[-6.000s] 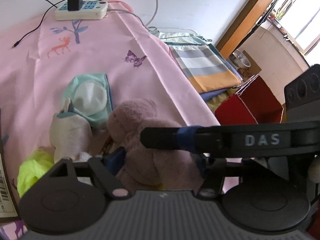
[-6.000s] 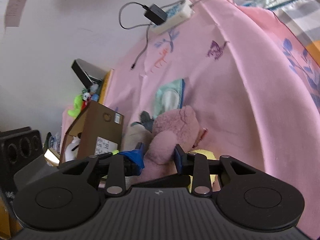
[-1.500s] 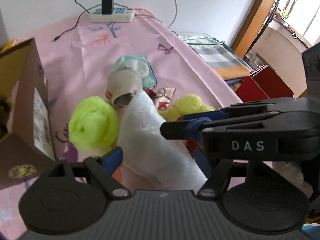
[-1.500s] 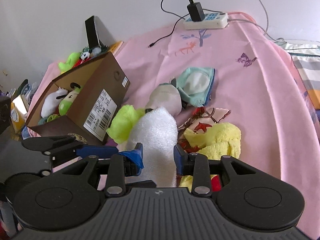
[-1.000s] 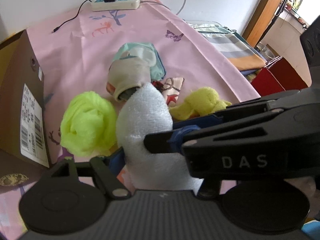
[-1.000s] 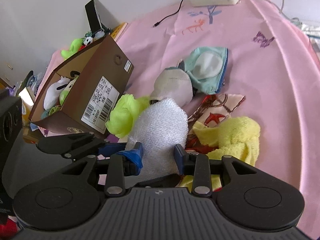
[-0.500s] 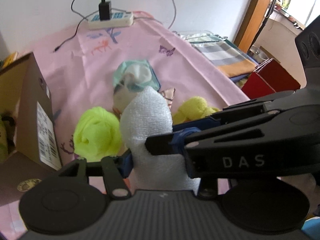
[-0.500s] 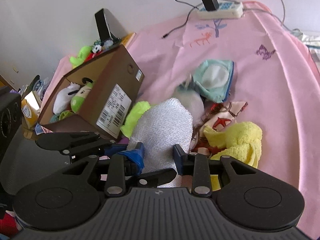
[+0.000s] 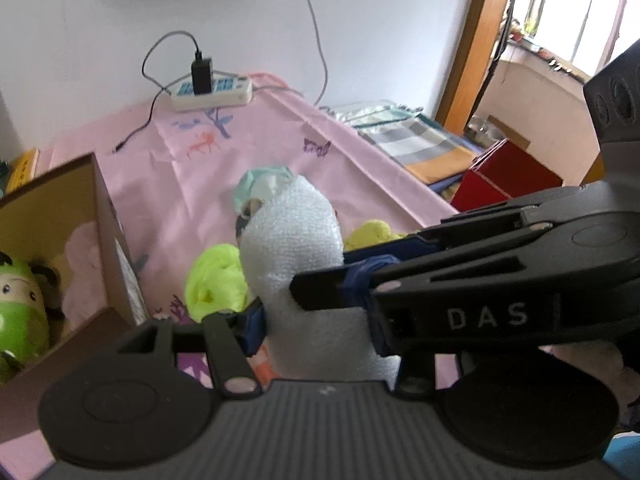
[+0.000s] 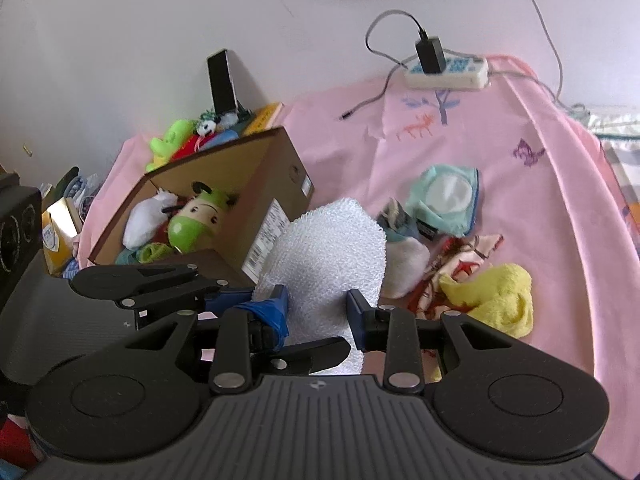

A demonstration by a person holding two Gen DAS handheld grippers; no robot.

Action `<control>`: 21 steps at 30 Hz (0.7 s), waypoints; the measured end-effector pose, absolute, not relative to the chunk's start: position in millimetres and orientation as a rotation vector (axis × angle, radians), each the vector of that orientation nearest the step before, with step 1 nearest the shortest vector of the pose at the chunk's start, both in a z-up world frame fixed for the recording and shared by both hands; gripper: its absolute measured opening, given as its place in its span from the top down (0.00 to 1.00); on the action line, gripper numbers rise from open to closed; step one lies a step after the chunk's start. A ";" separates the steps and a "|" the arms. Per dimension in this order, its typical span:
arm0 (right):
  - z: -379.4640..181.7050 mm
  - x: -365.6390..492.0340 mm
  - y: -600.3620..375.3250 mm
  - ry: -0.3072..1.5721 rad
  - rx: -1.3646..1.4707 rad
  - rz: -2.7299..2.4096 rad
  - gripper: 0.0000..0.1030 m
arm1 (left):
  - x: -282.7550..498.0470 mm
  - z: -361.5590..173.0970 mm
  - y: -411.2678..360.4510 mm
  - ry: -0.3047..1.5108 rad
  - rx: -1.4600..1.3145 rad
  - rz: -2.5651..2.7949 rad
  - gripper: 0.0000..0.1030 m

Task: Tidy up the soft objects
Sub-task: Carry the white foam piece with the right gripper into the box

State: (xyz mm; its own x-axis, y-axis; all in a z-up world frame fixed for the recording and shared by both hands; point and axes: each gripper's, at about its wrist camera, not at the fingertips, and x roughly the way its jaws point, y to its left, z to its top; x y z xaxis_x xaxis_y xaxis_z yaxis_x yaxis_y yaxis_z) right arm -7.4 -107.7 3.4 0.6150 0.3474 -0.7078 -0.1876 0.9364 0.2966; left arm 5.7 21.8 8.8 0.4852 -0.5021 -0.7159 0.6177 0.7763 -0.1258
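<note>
Both grippers grip one white fluffy cloth [image 9: 294, 236], held up above the pink bedspread [image 9: 256, 148]. My left gripper [image 9: 316, 320] is shut on its lower part. My right gripper [image 10: 318, 306] is shut on the same cloth [image 10: 332, 248], and its body crosses the left wrist view on the right. An open cardboard box [image 10: 256, 176] to the left holds a green plush toy [image 10: 198, 220] and a white plush [image 10: 144, 216]. On the bedspread lie a neon green cloth [image 9: 216, 284], a yellow towel [image 10: 496, 300], a teal pouch [image 10: 444, 196] and a patterned cloth [image 10: 460, 264].
A power strip with a plugged charger [image 10: 444, 70] lies at the far edge by the wall. More toys [image 10: 188, 136] sit behind the box. Folded striped fabric [image 9: 424, 144] and a red box [image 9: 508, 176] lie beyond the bed's right edge.
Both grippers have lifted the white cloth higher and toward the box. The box's inside with the toys has come into the left wrist view.
</note>
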 end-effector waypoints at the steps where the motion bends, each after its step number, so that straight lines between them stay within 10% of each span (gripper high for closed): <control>1: 5.8 -9.4 -104.4 0.846 0.199 0.309 0.85 | 3.7 11.6 25.8 0.807 0.155 -0.692 0.59; 21: 26.4 47.8 4.4 0.690 0.197 0.404 0.85 | 46.9 56.7 144.6 0.668 0.107 -0.584 0.59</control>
